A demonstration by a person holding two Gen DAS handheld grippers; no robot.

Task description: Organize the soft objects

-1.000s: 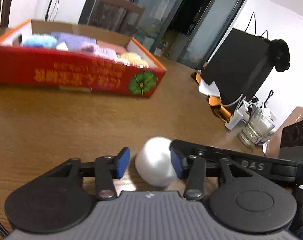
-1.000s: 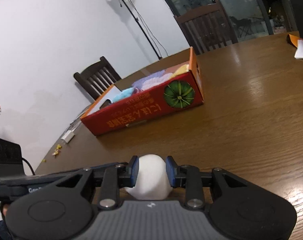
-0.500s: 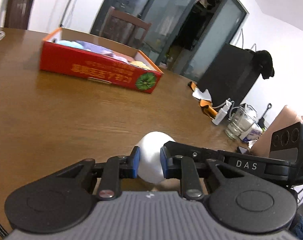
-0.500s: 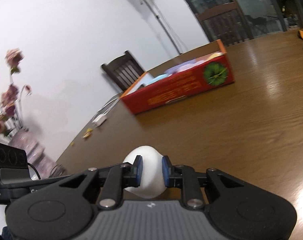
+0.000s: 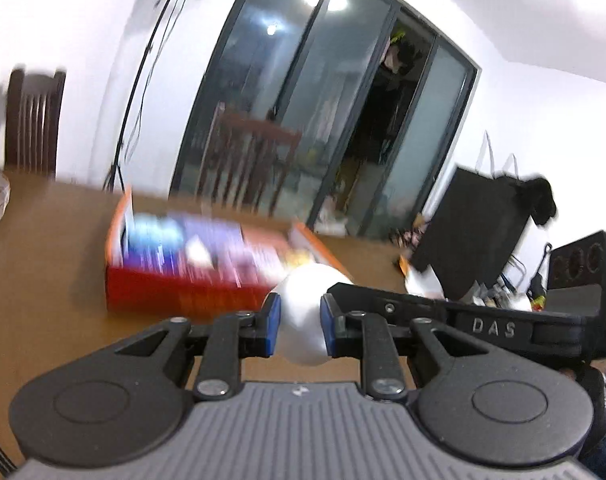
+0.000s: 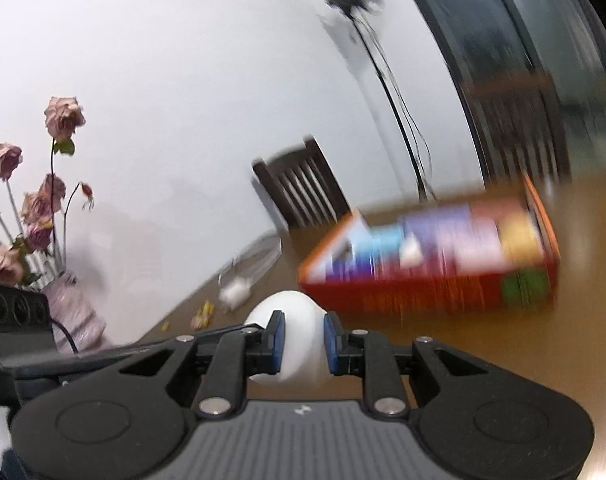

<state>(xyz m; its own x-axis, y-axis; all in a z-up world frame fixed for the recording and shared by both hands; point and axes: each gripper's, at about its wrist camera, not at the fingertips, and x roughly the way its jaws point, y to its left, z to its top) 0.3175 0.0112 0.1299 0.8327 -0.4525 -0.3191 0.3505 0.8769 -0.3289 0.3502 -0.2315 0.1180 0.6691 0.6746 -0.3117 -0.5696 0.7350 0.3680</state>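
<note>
Two tongs are clamped on one soft white ball point(image 5: 303, 320), each from its own side: the left tongs point(image 5: 299, 326) squeeze it between blue pads, and the right tongs point(image 6: 303, 343) pinch it the same way, so the ball bulges out above and below both pairs of jaws.

A second ago the ball sat on the worktop point(image 5: 55, 280) with both sets of jaws standing wider around it. Since then the jaws have closed and settled on it, and both hands have lifted together. The ball now hangs clear of the wood, raised toward the red box point(image 5: 183, 288), and the heavy blur over the box and the room behind fits hands in quick motion.

Relative to the red box, the ball is on the near side, short of its front wall and high enough that the open top shows. Inside the box lie blurred blue, purple, pink and yellow soft things point(image 6: 443, 240); their exact shapes cannot be made out.

For the task this means the pick-up looks done and the carry is under way. What seems left is to bring the ball over the box's front wall, find a free spot among the soft things, and let both tongs go together so that it drops in rather than rolls off the rim.
</note>
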